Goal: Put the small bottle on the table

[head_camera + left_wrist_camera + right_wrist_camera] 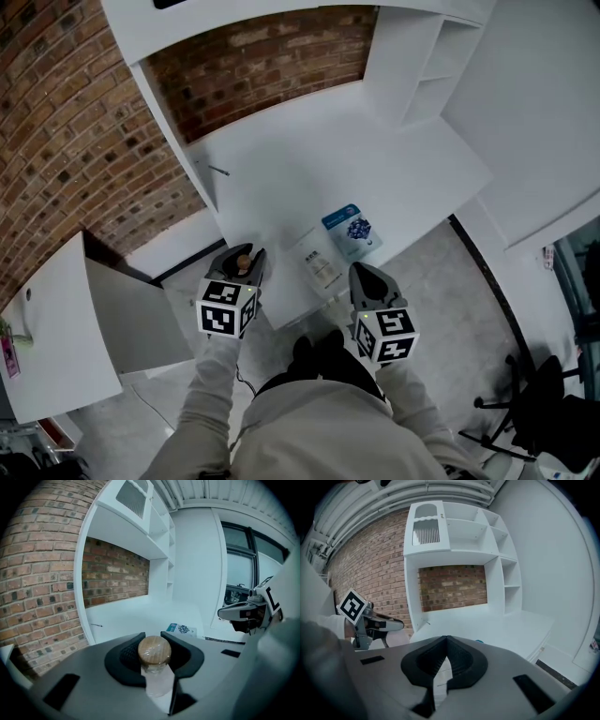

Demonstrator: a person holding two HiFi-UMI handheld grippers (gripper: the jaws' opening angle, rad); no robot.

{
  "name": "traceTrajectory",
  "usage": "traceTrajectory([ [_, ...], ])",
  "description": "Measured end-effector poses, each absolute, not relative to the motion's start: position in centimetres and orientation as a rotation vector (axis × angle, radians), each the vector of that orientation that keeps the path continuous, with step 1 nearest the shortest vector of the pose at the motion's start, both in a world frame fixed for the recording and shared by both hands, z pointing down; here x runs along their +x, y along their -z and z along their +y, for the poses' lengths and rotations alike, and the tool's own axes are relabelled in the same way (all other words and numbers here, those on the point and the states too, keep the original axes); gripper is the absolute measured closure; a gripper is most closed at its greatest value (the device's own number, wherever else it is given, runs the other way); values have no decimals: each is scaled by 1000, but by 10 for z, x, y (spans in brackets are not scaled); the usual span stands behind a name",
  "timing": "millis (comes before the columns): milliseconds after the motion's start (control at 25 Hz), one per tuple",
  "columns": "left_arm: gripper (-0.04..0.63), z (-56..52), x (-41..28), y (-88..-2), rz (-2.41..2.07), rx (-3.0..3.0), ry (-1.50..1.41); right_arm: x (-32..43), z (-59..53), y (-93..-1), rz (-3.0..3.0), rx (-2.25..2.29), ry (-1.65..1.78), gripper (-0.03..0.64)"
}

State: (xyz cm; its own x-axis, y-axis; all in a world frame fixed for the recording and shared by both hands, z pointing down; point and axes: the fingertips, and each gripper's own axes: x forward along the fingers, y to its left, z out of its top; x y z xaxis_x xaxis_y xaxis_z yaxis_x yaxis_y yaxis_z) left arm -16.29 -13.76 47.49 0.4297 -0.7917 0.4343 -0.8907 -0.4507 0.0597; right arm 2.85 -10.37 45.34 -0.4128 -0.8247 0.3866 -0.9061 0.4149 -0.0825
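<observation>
A small clear bottle (pixel 154 660) with a round wooden lid sits between the black jaws of my left gripper (pixel 154 654), which is shut on it. In the head view the same bottle (pixel 243 262) shows as a tan cap at the tip of the left gripper (pixel 242 266), over the front left edge of the white table (pixel 309 169). My right gripper (pixel 367 278) hovers near the table's front edge to the right; its jaws (pixel 446 660) are shut with nothing between them.
A blue-and-white packet (pixel 352 231) and a pale sheet (pixel 320 262) lie near the table's front. A small dark item (pixel 218 171) rests at the left. White shelves (pixel 427 66) stand at the back right, a brick wall (pixel 272 56) behind. A white side cabinet (pixel 56 328) stands left.
</observation>
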Motion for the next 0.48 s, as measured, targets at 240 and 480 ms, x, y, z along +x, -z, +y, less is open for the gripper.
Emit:
traceTrajectory([
  [240, 481, -159, -154, -476, -1448, 2413, -508, 39, -115, -455, -2381, 1527, -403, 589],
  [480, 482, -190, -143, -475, -1439, 2421, -521, 46, -144, -450, -2398, 1536, -395, 589],
])
